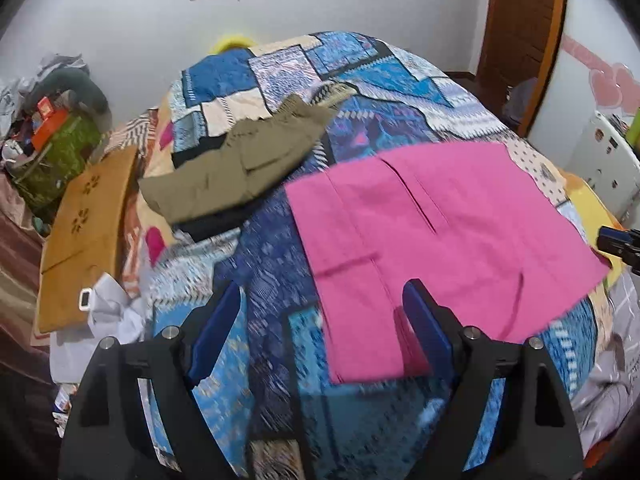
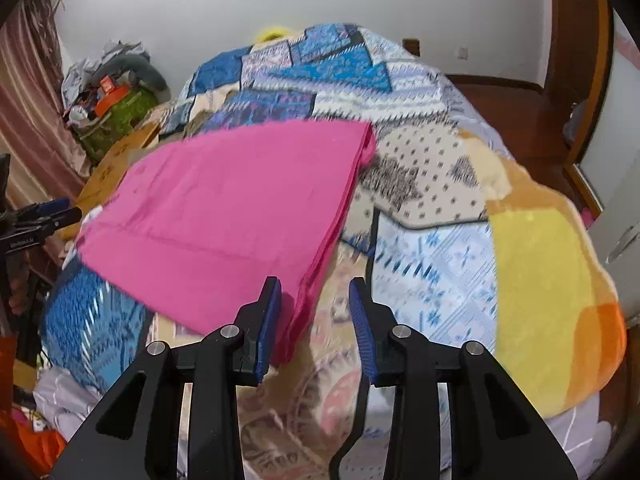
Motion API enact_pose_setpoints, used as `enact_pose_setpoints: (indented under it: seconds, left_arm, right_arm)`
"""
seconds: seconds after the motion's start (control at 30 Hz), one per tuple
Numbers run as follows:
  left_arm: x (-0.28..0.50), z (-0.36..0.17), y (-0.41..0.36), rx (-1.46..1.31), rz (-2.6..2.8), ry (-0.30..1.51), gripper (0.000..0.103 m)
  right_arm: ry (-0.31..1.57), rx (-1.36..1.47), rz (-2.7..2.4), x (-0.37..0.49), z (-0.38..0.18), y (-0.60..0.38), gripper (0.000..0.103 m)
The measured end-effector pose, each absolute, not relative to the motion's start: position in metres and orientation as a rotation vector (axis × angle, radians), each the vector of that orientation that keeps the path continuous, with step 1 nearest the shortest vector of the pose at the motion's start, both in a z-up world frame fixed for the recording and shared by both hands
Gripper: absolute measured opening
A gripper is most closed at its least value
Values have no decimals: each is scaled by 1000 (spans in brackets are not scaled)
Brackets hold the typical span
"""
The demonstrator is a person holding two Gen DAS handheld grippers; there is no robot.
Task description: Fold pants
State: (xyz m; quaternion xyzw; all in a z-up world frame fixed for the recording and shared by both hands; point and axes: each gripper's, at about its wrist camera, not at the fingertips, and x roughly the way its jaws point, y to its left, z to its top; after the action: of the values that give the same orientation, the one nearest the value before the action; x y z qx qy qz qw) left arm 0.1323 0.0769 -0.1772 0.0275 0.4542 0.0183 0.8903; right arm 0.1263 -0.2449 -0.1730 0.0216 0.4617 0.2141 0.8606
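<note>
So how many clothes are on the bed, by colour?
Pink: 1, the flat pink cotton pants
Olive green: 1, the folded olive-green cloth garment
Black: 1, the dark black folded garment under the olive one
Total: 3

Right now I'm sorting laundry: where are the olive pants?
Left wrist view: olive pants lie on the patchwork blanket, left of the pink pants.

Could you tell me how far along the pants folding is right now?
The pink pants already lie folded flat on the bed. Both the left gripper and right gripper are open, holding nothing. The olive pants beyond lie rumpled, perhaps still to fold.
</note>
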Motion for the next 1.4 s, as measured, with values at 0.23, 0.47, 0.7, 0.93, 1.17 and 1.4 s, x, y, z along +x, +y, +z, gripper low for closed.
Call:
enact_pose_setpoints:
  seconds: [0.23,0.47,0.7,0.93,1.17,1.4]
  left_arm:
    - [178,-172,94,44,80,932,84]
    - [231,-185,115,-24,97,972,84]
    - [269,-214,125,-106,85,1057,84]
    - [280,-246,125,-210,37,1138,84]
    - [276,-259,135,-339,-24,1128,72]
    - [267,-248,120,-227,3,1061,50]
  right_arm:
    - [911,51,456,162,-158,-244,35]
    - [902,68,463,209,-162,-238,42]
    - [932,77,462,256,-183,-231,49]
    - [1011,142,481,307,-217,-228,49]
    - [1104,136,514,330,-242,-213,27]
    - [1047,-41,503,319,-243,-197,7]
